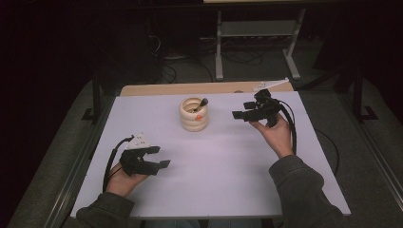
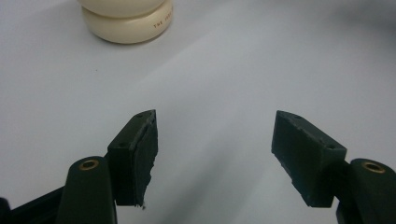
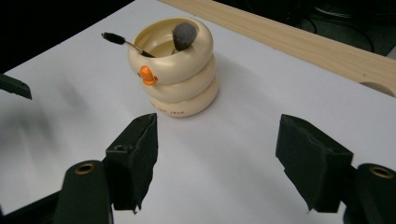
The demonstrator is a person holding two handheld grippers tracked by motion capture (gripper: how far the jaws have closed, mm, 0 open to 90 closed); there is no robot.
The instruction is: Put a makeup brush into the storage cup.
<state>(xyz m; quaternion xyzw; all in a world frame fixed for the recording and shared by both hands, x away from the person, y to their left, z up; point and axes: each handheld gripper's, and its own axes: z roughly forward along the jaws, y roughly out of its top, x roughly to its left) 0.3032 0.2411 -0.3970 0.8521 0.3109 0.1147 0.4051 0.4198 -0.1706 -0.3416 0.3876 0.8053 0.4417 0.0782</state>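
Note:
A cream ring-stacked holder [image 1: 194,114] with an orange beak stands upright near the table's far middle; two makeup brushes [image 3: 183,35] lean inside it. In the right gripper view the holder [image 3: 180,79] sits just ahead of my right gripper [image 3: 217,149], whose jaws are open and empty. My right gripper [image 1: 241,115] hovers to the holder's right in the high view, pointing toward it. My left gripper [image 1: 159,157] rests low at the near left, open with nothing between its pads. The holder's base [image 2: 128,21] shows at the top of the left gripper view, well beyond my left gripper [image 2: 215,158].
The white tabletop [image 1: 223,166] ends at a bare wooden strip [image 1: 209,88] along the far edge, with a small white part [image 1: 271,84] on it. Beyond the table stand a metal frame's legs [image 1: 219,47] and floor cables. Broad free surface lies between the two hands.

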